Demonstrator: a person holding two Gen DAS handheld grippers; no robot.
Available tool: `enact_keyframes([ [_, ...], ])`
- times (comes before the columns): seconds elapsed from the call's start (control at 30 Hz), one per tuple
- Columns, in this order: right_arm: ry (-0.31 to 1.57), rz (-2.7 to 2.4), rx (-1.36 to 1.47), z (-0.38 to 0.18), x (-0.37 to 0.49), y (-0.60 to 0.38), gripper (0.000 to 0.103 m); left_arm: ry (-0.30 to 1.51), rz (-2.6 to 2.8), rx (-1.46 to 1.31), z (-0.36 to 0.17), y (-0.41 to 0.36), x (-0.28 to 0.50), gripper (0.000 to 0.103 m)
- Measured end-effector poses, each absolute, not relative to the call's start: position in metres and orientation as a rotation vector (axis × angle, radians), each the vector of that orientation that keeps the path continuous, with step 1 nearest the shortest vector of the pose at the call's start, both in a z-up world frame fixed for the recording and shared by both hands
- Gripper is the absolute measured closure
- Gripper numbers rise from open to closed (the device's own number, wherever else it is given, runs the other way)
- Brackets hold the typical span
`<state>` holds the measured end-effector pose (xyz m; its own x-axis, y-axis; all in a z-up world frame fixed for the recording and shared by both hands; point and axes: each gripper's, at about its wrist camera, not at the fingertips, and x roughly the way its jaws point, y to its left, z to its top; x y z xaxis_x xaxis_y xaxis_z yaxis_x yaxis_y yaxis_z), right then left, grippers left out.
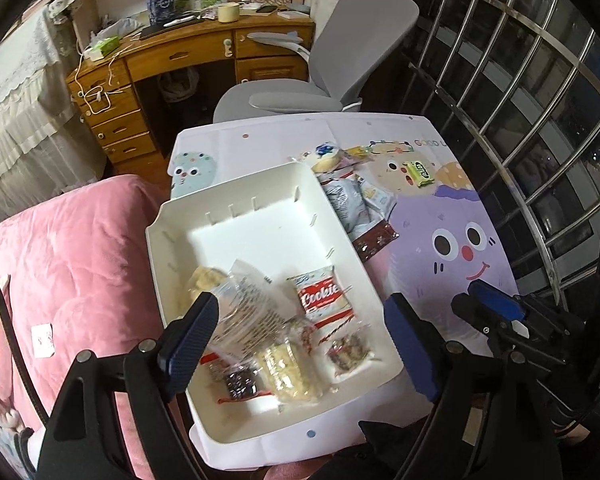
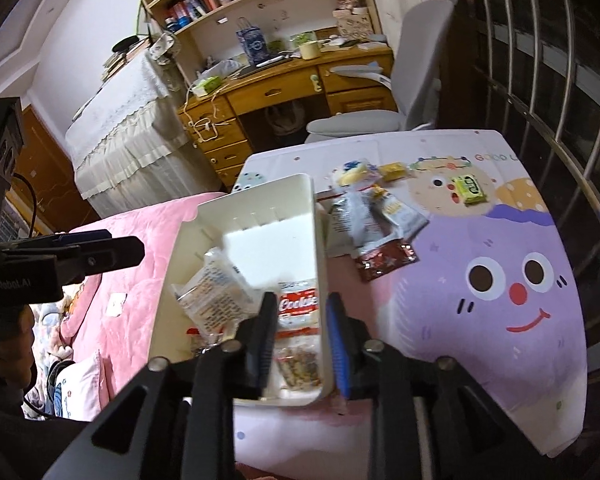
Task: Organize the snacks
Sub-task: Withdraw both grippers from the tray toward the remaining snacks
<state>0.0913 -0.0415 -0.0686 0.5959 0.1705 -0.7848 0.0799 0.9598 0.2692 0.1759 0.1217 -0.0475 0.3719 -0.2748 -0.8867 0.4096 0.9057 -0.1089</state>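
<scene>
A white bin (image 1: 236,200) (image 2: 312,224) sits on the table's left side and holds several snack packets, among them a red Cookie pack (image 1: 326,300) (image 2: 299,308) and a clear printed bag (image 1: 246,308) (image 2: 214,300). My left gripper (image 1: 300,336) is open above the bin's near end, holding nothing; the clear bag lies just by its left finger (image 1: 190,340). My right gripper (image 2: 300,344) is partly open with its fingers on either side of the bin's right wall. Loose snacks (image 1: 360,204) (image 2: 376,220) lie on the table to the right of the bin.
A green pack (image 1: 419,171) (image 2: 469,189) and a round blue-white snack (image 1: 326,156) (image 2: 354,172) lie farther back on the cartoon tablecloth (image 2: 500,280). A pink quilt (image 1: 80,260) lies left; a grey chair (image 1: 340,68), a wooden desk and a window grille (image 1: 540,120) stand beyond.
</scene>
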Motion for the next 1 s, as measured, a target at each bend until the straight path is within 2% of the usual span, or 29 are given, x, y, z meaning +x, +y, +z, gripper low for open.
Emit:
enact_keyframes([
  [0.47, 0.965, 0.008, 0.329, -0.080, 0.130, -0.141, 0.047, 1.173, -0.365, 0.105, -0.065, 0.024, 0.220, 0.008],
  [1.0, 1.000, -0.075, 0.351, -0.150, 0.213, -0.256, 0.047, 1.327, -0.163, 0.171, -0.155, -0.071, 0.289, 0.008],
])
